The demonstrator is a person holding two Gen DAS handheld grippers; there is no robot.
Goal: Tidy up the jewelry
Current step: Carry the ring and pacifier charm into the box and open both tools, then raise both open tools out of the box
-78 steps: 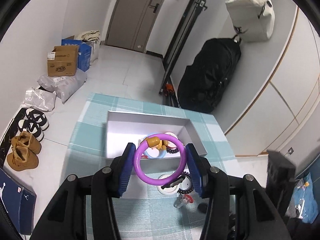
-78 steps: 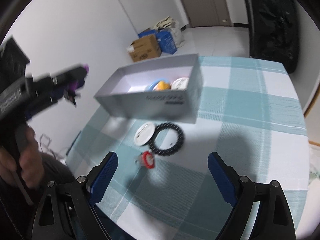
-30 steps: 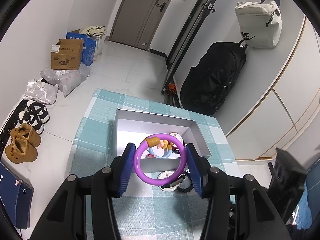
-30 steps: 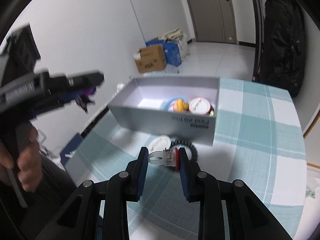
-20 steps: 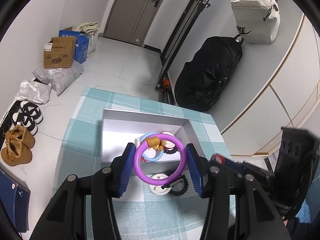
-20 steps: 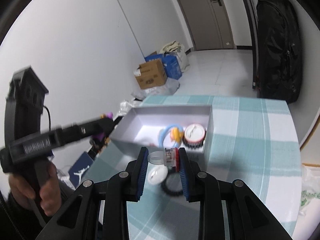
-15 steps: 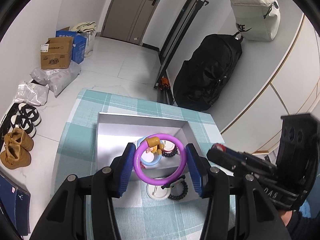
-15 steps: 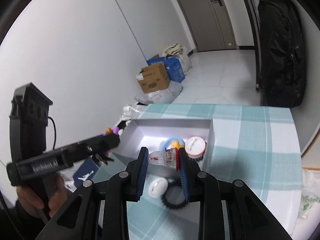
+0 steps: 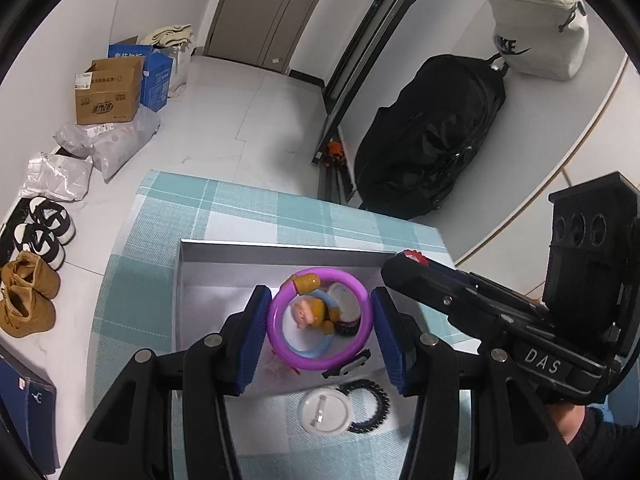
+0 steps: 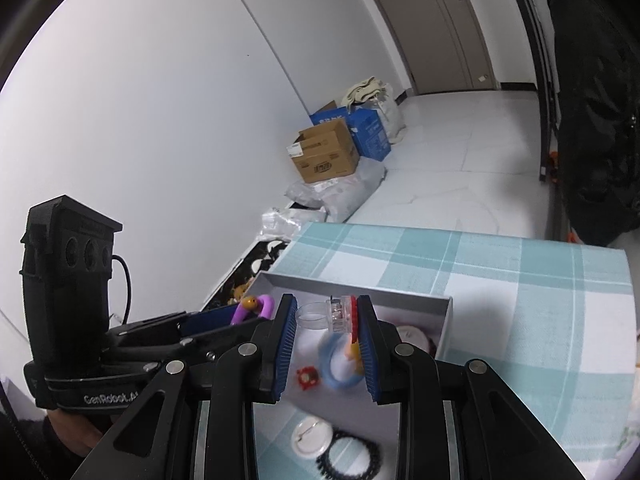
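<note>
Item 1, on the near edge of the table (image 9: 240,216), outside the box: a white pin badge (image 9: 326,411) lying face down, and touching it on its right a black beaded bracelet (image 9: 370,400). Both are waiting to be stowed.

Item 2, my left gripper (image 9: 319,326): I am clamping a purple bangle (image 9: 280,320) with an amber bead across its width, pads pressing on both sides, and I am holding it over the near half of the grey box (image 9: 280,249).

Item 3, my right gripper (image 10: 326,330): I am pinching a clear plastic ring with a red gem (image 10: 338,312) between narrow-set pads, and I am holding it above the box's right end.

Item 4, lying in the box: a blue bangle with a yellow figure charm (image 9: 310,316), a small red gear-shaped piece (image 10: 307,378), and a round white-topped piece with a red rim (image 10: 412,336) against the right wall.

Step in hand, as I judge it: both pieces are being carried over the box for dropping; neither is released yet.

Next move, by my reckoning: I should be lowering each piece toward a bare patch of the box floor, the bangle toward the left end, which looks free, then letting the pads part. With the two grippers so close together over one box, releasing one at a time seems safer. The badge and black bracelet come after.
</note>
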